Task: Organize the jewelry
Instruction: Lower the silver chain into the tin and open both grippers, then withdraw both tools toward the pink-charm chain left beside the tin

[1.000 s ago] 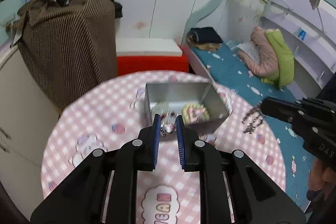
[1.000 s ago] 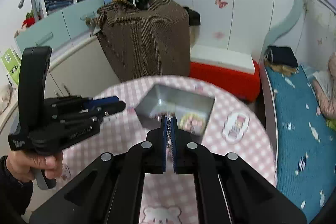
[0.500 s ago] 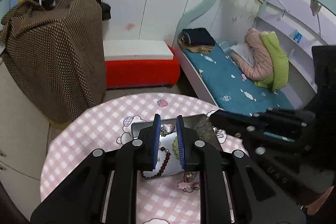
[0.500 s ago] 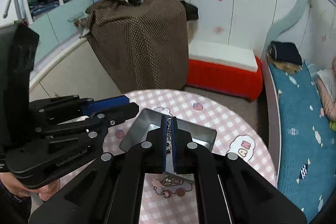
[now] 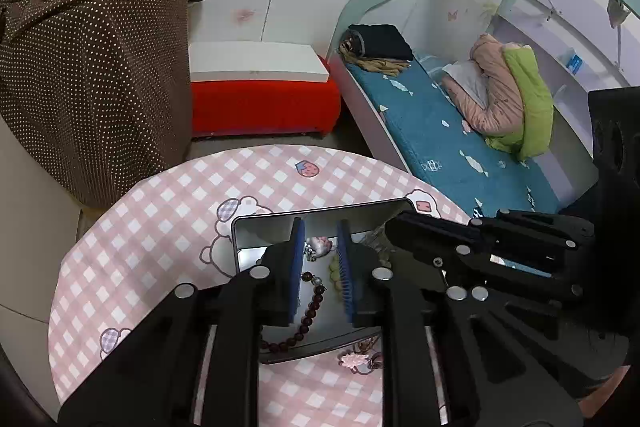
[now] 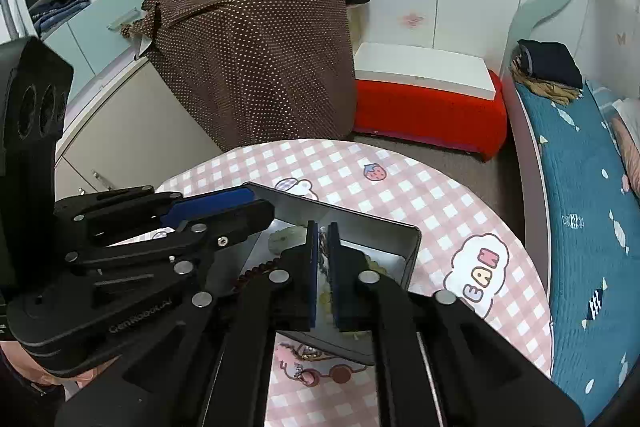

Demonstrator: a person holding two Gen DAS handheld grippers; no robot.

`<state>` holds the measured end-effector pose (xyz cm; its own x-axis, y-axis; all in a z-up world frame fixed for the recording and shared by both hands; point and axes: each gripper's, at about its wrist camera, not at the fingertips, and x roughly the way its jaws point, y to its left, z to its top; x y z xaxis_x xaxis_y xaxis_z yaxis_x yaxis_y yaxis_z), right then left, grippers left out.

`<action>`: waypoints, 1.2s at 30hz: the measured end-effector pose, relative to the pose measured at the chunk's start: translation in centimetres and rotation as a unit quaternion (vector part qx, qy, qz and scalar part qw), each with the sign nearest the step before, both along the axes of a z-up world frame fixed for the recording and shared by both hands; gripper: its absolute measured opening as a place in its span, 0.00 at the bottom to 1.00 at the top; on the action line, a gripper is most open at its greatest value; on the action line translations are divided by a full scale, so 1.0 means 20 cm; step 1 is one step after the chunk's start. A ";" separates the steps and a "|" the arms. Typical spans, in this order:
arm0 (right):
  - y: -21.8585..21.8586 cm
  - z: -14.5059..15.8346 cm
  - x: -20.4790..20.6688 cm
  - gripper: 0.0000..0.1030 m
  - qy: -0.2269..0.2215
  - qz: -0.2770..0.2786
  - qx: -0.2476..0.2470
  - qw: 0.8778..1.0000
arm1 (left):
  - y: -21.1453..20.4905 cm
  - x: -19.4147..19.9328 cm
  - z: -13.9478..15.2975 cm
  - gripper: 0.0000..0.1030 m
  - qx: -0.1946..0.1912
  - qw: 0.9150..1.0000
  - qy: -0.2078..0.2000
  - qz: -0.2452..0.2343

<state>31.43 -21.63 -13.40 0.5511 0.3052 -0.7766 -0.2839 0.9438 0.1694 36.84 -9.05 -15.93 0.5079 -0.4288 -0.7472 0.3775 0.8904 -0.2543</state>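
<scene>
Left gripper point(image 5: 320, 243) hovered over the metal tin point(image 5: 244, 239), jaws opening; a small pink charm piece point(image 5: 319, 244) sat between its blue pads, and we could not tell whether the pads pressed it or it lay below. Right gripper point(image 6: 323, 239) was over the same tin point(image 6: 408, 251) from the other side, jaws nearly closed with only a thin gap; something chain-like showed in the gap but we could not tell if it was pinched or loose.

We judged the step as dropping jewelry into the tin: a dark red bead bracelet point(image 5: 308, 311) already lay inside, with pale green beads point(image 5: 334, 273) beside it. A pink flower-shaped piece point(image 5: 354, 361) lay outside on the table just by the tin's near wall; that one looked left to collect. Next move, we judged: finish opening, lift clear of the tin walls, keep the two grippers from knocking since they were close; then go for the piece outside.

Surface was a round table with pink checked bear-print cloth point(image 5: 168, 203); room held a red bench with white top point(image 5: 260, 87), brown dotted fabric point(image 5: 92, 67) draped at left, a teal mattress point(image 5: 436, 147) with a pink and green jacket point(image 5: 508, 99).
</scene>
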 end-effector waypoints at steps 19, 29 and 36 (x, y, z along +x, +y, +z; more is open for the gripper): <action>-0.24 0.17 -0.19 0.93 -0.058 -0.102 0.042 0.992 | 0.25 -0.30 0.27 0.93 0.017 0.991 -0.099 0.089; -0.20 0.38 -0.45 0.93 -0.127 -0.112 0.032 0.985 | 0.28 -0.60 0.46 0.93 0.033 0.981 -0.162 0.103; -0.18 0.43 -0.60 0.93 -0.145 -0.114 0.010 0.983 | 0.28 -0.75 0.48 0.93 0.051 0.975 -0.184 0.110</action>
<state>19.43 -25.28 -4.80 0.8041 0.1615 -0.5722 -0.1039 0.9858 0.1322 21.80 -3.50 -6.34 0.8214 -0.2115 -0.5297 0.2230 0.9739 -0.0432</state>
